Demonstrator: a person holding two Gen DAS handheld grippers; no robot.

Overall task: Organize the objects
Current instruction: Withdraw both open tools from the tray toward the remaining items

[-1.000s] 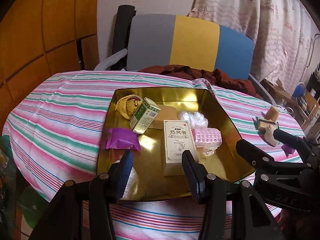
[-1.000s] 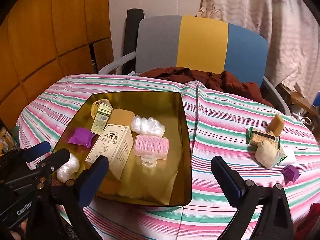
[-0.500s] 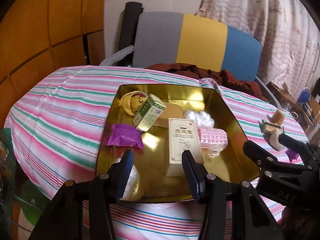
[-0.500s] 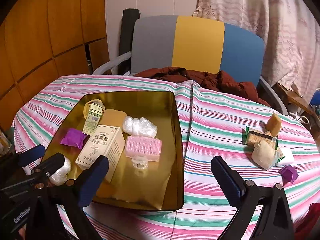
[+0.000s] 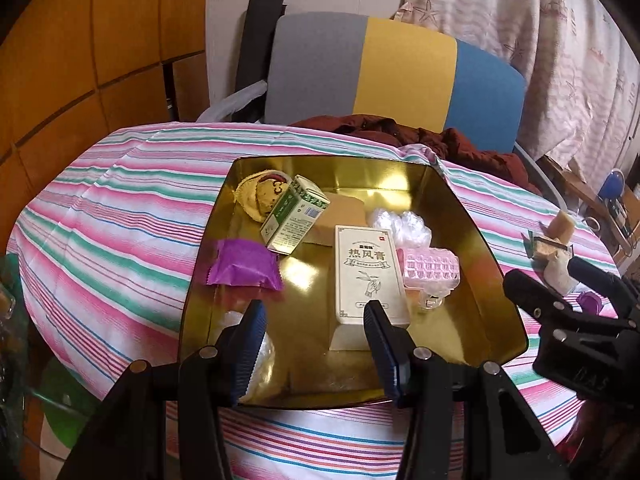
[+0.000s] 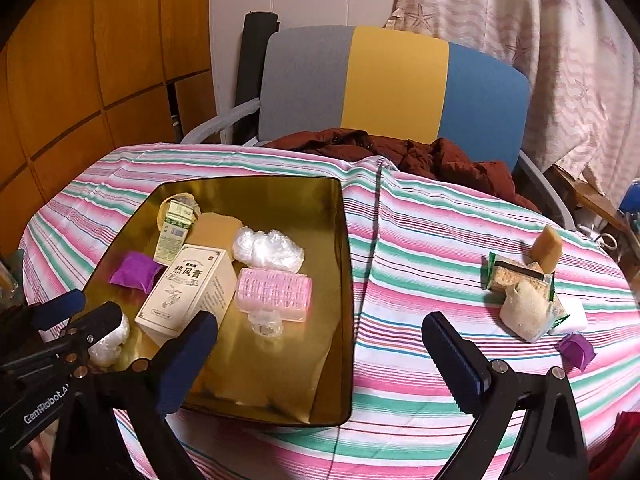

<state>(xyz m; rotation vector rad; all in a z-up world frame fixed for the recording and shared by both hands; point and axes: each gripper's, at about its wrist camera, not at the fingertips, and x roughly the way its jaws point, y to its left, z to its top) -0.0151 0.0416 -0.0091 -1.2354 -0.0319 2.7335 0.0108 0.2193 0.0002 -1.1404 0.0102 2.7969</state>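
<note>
Several snacks [image 6: 524, 292] beyond gold tray [image 6: 344, 280], striped tablecloth [image 6: 420, 248]

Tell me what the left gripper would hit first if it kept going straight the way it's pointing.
Probably the cream box lying in the gold tray: the open left gripper points into the tray, its right finger nearly in front of that box. Depth is unclear.

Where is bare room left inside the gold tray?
The gold tray is free along its right wall and near-right corner, beside the pink case. The left half is crowded: cream box, green box, purple packet, plastic wrap.
</note>
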